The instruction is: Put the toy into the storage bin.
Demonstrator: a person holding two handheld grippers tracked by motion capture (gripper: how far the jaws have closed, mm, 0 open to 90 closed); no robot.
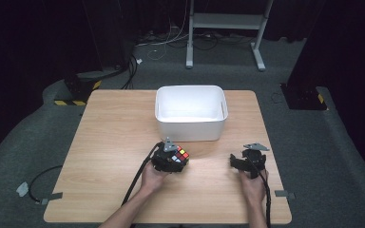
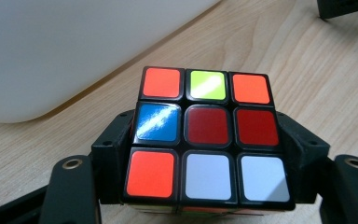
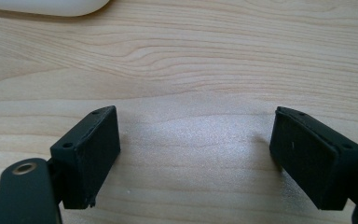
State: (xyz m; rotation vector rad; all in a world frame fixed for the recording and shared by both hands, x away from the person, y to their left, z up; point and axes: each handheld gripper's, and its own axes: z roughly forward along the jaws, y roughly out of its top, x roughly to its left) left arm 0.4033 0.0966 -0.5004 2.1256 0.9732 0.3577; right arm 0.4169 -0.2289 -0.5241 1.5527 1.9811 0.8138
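A Rubik's cube [image 2: 208, 137] with red, orange, blue, green and white stickers sits between the two black jaws of my left gripper [image 2: 207, 154], and both pads press on its sides. From above, the cube [image 1: 181, 155] rests on the wooden table [image 1: 109, 137] just in front of the white bin, with my left gripper [image 1: 170, 160] shut on it. My right gripper [image 1: 243, 164] rests on the table to the right, and in its own view the right gripper [image 3: 196, 158] stands open over bare wood.
A white rectangular bin [image 1: 190, 112] stands at the table's far middle; its rounded wall [image 2: 65, 56] rises close behind the cube. Black cables trail from both grippers toward the near edge. A metal stand and cables sit on the floor beyond.
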